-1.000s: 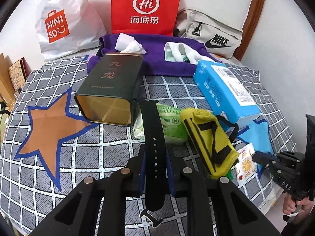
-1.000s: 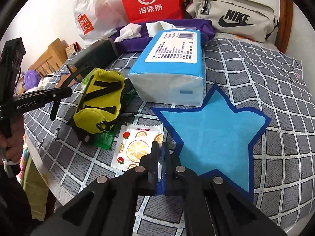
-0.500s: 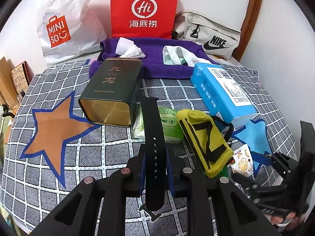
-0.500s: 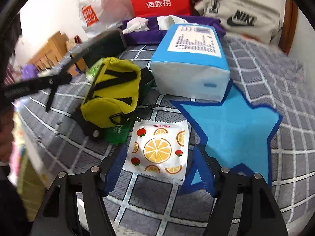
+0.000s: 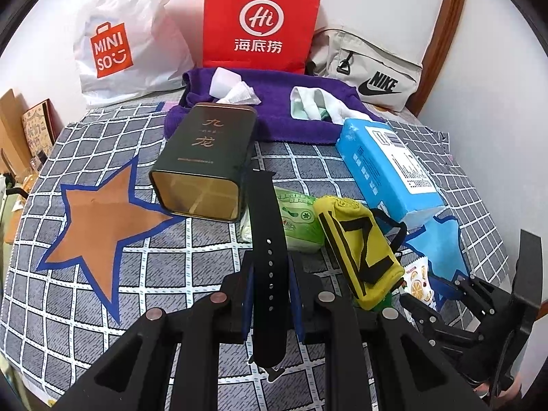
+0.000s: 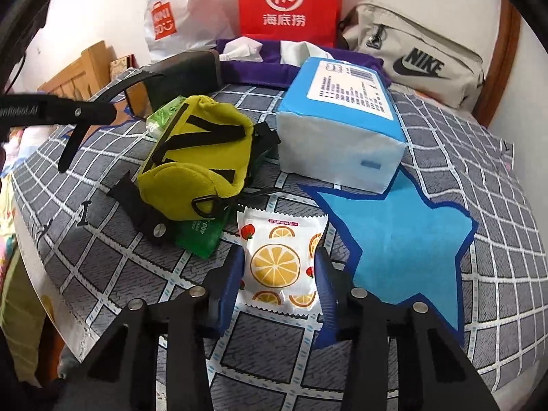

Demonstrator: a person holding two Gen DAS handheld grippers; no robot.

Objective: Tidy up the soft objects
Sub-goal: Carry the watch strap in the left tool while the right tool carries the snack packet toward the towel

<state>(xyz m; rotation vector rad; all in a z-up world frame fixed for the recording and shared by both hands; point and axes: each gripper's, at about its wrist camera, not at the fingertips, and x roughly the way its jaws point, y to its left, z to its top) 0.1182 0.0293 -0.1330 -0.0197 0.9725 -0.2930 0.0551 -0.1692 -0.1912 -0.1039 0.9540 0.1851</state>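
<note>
My left gripper (image 5: 270, 274) is shut on a black watch strap (image 5: 267, 239) and holds it above the checked cloth (image 5: 171, 274). My right gripper (image 6: 279, 274) is open, its jaws on either side of a white orange-print sachet (image 6: 277, 263) that lies flat by the blue star (image 6: 404, 246). A yellow pouch (image 6: 202, 157) with black straps lies left of it, over a green packet (image 6: 202, 236). A blue tissue pack (image 6: 342, 116) stands behind. The sachet (image 5: 418, 281) and right gripper (image 5: 445, 311) also show in the left wrist view.
A dark green tin (image 5: 205, 161) lies on its side near the orange star (image 5: 99, 219). A purple towel (image 5: 274, 116), a red bag (image 5: 260, 20), a white Miniso bag (image 5: 120, 44) and a Nike bag (image 5: 370, 72) line the back. The bed edge is close at the front.
My right gripper opened from shut and moved forward, so its jaws now stand around the orange-print sachet. My left gripper kept hold of the strap and barely moved.
</note>
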